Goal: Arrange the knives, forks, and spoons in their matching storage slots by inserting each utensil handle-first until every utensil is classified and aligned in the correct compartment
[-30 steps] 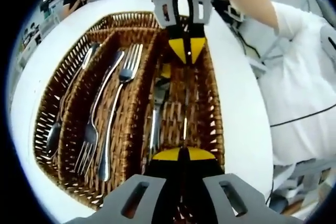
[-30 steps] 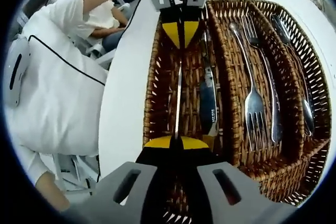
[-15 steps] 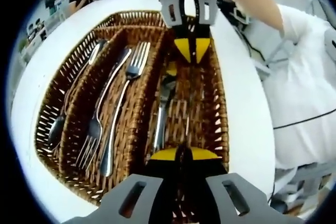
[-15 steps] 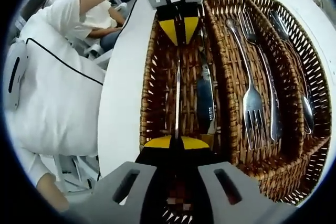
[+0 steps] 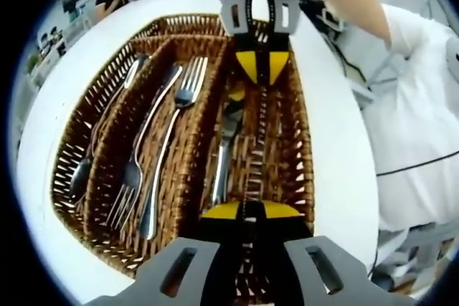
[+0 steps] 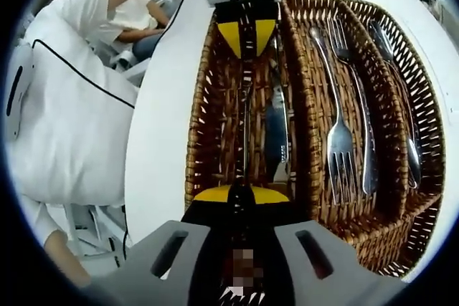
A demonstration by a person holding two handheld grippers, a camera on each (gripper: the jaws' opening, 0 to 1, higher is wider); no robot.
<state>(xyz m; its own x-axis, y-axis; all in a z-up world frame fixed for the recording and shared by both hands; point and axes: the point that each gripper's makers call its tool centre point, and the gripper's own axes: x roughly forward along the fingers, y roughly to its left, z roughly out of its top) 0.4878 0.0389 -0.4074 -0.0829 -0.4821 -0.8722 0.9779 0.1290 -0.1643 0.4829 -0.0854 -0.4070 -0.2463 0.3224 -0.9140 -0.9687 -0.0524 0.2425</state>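
Left gripper (image 5: 249, 209) and right gripper (image 6: 242, 193) face each other over one end compartment of the wicker tray (image 5: 86, 130), which sits on a white table (image 5: 337, 155). Both have their yellow-tipped jaws pressed together on opposite ends of one knife (image 6: 244, 130). It runs edge-on as a thin line straight from one pair of fingertips to the other, along the length of that compartment. Whether it touches the tray floor cannot be told.

A second knife (image 6: 277, 127) lies flat in the same compartment, just beside the held one. In the middle compartment lie two forks (image 5: 176, 116), side by side. In the far compartment lies a spoon (image 5: 93, 152).

A person in a white top (image 5: 419, 112) stands beside the table.
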